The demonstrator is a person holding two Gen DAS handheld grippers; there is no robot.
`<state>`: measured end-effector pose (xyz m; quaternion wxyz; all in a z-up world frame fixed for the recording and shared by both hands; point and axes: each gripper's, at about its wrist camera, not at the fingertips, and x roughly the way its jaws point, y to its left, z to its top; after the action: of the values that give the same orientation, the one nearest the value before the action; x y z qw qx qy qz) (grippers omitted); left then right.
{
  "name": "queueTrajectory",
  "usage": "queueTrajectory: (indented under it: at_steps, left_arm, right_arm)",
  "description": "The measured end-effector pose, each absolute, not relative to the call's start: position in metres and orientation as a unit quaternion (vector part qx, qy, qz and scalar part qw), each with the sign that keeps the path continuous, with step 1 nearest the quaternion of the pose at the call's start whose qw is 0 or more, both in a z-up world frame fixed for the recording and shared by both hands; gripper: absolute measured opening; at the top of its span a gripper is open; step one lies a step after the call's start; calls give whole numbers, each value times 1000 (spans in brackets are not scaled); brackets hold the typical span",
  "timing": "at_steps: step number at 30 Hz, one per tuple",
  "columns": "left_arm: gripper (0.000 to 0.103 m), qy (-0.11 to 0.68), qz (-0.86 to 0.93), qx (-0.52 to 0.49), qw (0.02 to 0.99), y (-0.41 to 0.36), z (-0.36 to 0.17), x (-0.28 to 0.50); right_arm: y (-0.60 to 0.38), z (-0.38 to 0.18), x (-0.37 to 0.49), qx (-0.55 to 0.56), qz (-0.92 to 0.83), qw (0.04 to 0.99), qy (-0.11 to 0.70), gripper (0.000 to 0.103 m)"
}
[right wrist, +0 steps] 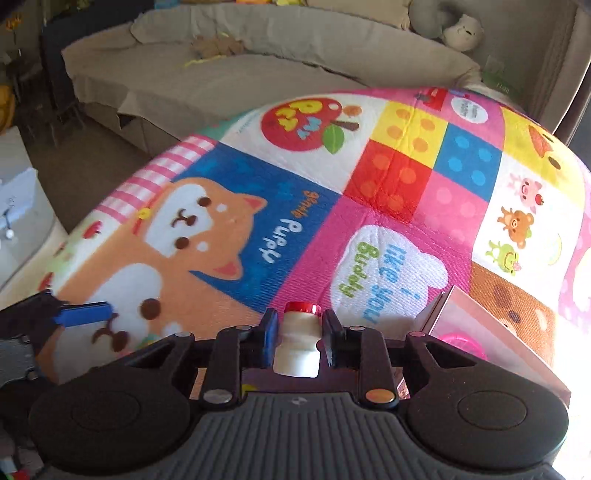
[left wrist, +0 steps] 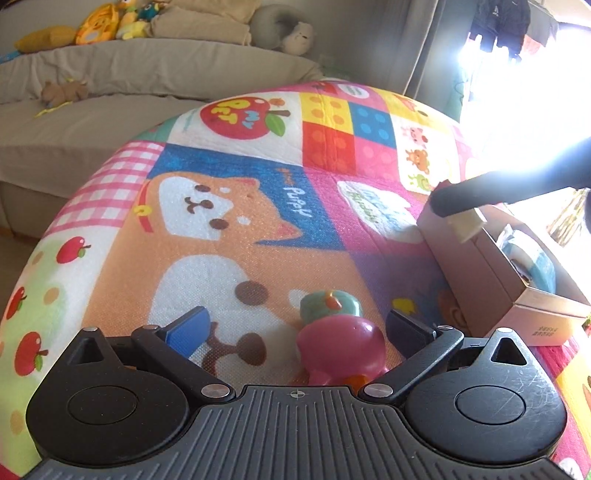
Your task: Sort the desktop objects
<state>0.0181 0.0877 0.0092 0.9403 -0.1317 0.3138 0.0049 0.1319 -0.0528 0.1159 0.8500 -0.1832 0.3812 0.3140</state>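
Note:
In the left wrist view my left gripper is open, its fingers on either side of a pink and teal toy that lies on the colourful cartoon mat. In the right wrist view my right gripper is shut on a small white bottle with a red cap, held above the mat. The right gripper also shows in the left wrist view over the near end of a cardboard box. The left gripper's blue finger shows at the left of the right wrist view.
The open cardboard box holds a blue and white item; its edge and a pink item show in the right wrist view. A beige sofa with plush toys stands beyond the mat. Bright window glare is at right.

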Motion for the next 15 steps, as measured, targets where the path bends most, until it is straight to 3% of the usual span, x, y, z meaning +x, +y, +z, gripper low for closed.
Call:
queueTrajectory:
  at_steps: [4, 11, 15]
  left_arm:
    - [103, 316, 8, -124, 940, 86, 9, 19]
    - [103, 321, 13, -109, 941, 81, 9, 19]
    - [103, 323, 17, -102, 941, 79, 9, 20]
  right_arm:
    - [-83, 116, 76, -184, 316, 869, 333, 25]
    - [-122, 67, 8, -142, 275, 916, 254, 25]
    - [-143, 44, -1, -105, 250, 925, 267, 25]
